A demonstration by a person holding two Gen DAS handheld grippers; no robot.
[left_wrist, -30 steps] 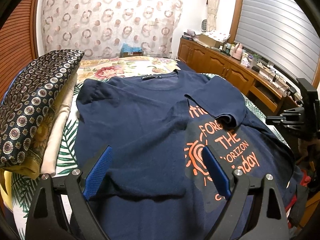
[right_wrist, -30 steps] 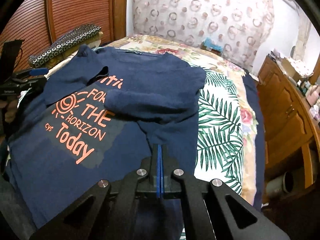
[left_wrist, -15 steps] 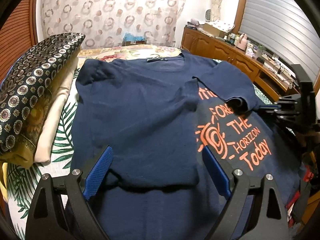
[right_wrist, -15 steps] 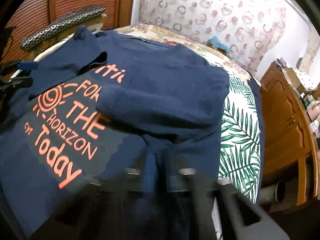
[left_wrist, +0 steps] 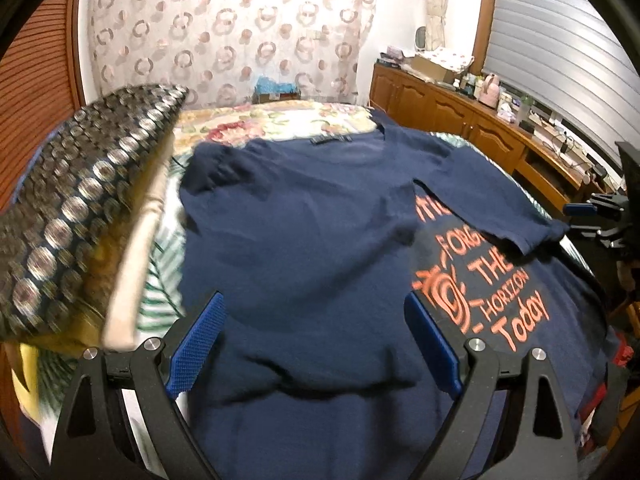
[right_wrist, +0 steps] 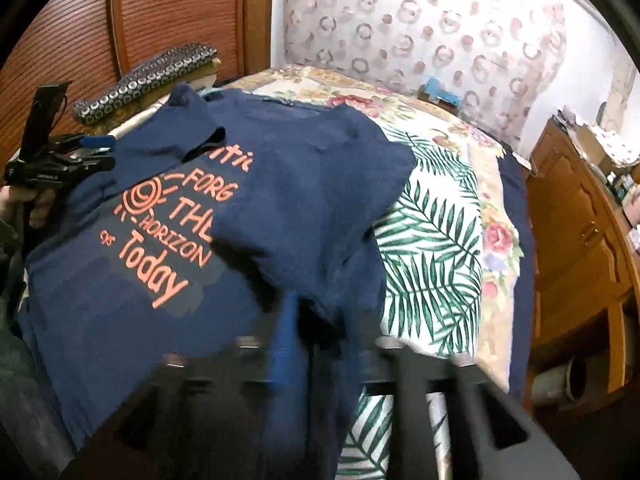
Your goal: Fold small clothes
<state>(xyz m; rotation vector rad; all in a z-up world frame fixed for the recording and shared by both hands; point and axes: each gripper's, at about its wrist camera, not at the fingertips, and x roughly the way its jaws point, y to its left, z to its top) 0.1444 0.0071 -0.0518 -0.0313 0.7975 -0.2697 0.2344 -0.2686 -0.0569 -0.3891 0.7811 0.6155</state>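
The navy T-shirt (left_wrist: 312, 240) lies spread on the bed (right_wrist: 440, 240), filling the centre and right of the left wrist view and the left and centre of the right wrist view. One side is folded in over the chest, so plain navy cloth covers part of the orange print (right_wrist: 168, 224); "HORIZON" and "Today" remain readable. A short sleeve (left_wrist: 500, 204) lies turned in over the top of the print.

The left tongs (left_wrist: 316, 340) sit at the bottom of their own view, blue pads spread wide above the folded panel, gripping nothing. They also appear at the left edge of the right wrist view (right_wrist: 92, 148), held by a hand (right_wrist: 36, 204).

The right tongs (right_wrist: 320, 344) are blurred at the bottom of their view; their jaws have just been opening. One blue pad shows beside a fold of the shirt, and the other is hidden, so I cannot tell whether cloth is still pinched.

A stack of folded fabrics (left_wrist: 80, 220) with a dark circle-patterned piece on top sits at the left of the left wrist view, beside the shirt. A wooden cabinet (left_wrist: 460, 120) runs along the upper right.
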